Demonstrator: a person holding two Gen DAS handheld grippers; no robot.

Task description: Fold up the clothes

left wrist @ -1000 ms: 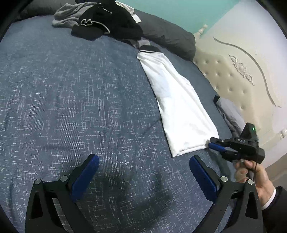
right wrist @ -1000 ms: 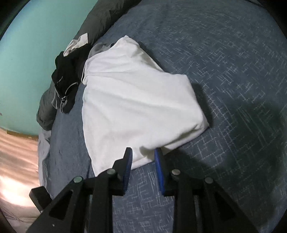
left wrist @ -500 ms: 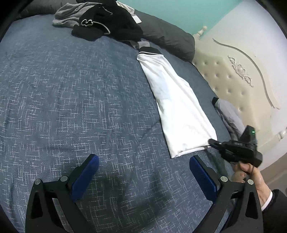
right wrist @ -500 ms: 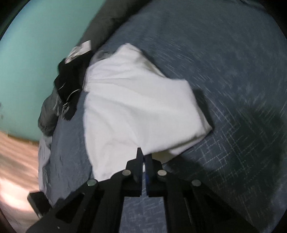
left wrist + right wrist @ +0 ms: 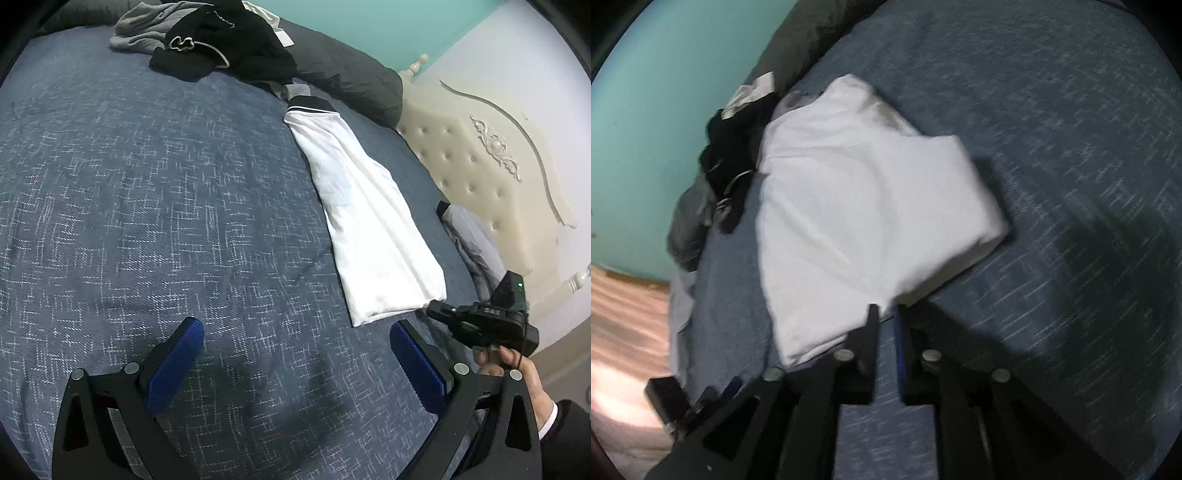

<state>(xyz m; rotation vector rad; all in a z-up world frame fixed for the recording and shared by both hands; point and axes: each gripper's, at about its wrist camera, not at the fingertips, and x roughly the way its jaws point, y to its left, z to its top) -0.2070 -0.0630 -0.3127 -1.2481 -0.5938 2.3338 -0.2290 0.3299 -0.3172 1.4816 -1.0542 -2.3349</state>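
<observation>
Open blue bedspread (image 5: 155, 206) leftward; white garment (image 5: 369, 229) and black clothes pile (image 5: 229, 40) beyond.

Bedspread (image 5: 155, 206): dark blue, flecked white crosshatch weave. Folded garment (image 5: 369, 229): white, black cuff with thin white stripe. Clothes pile (image 5: 221, 44): black and grey. Headboard (image 5: 480, 155): cream, tufted. Wall (image 5: 665, 92): teal. Left gripper (image 5: 295, 365) pads: blue; frame black.

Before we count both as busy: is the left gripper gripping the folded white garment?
No, the left gripper is wide open over bare blue bedspread, beside the folded white garment.
</observation>
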